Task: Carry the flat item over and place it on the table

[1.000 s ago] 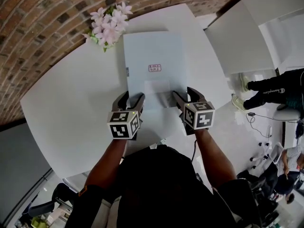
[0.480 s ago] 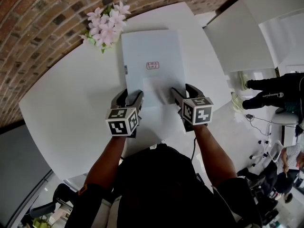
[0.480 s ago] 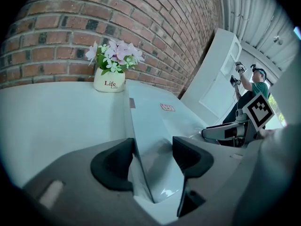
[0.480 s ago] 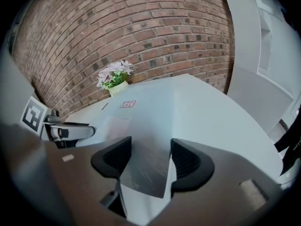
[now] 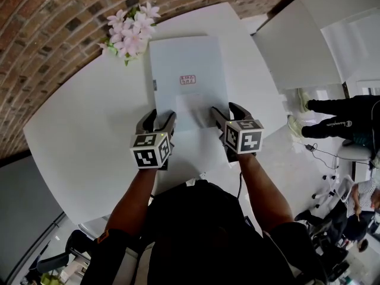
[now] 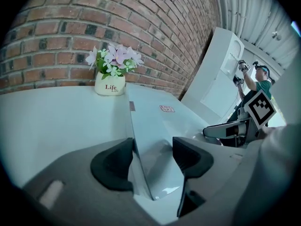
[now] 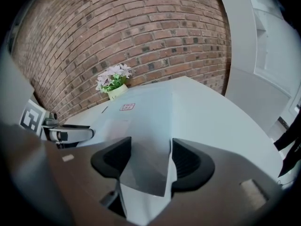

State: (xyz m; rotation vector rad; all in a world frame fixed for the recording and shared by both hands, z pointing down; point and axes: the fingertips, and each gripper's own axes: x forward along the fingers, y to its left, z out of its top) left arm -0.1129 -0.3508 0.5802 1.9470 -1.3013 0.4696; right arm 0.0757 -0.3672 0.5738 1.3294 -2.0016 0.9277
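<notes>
Pale flat item [image 5: 187, 76] appears laid on the white bench [image 5: 77, 129] near the flower pot [image 6: 109, 85], its near corners pinched by left gripper [image 5: 159, 119] and right gripper [image 5: 224, 110] fingers, so only release likely remains.

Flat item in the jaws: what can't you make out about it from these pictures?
- Red label on the flat item: its print is too small to read in every view.
- Its underside, and whether it touches the table: hidden by the item itself in every view.
- Its near corners: covered by the left gripper and right gripper in the head view.
</notes>
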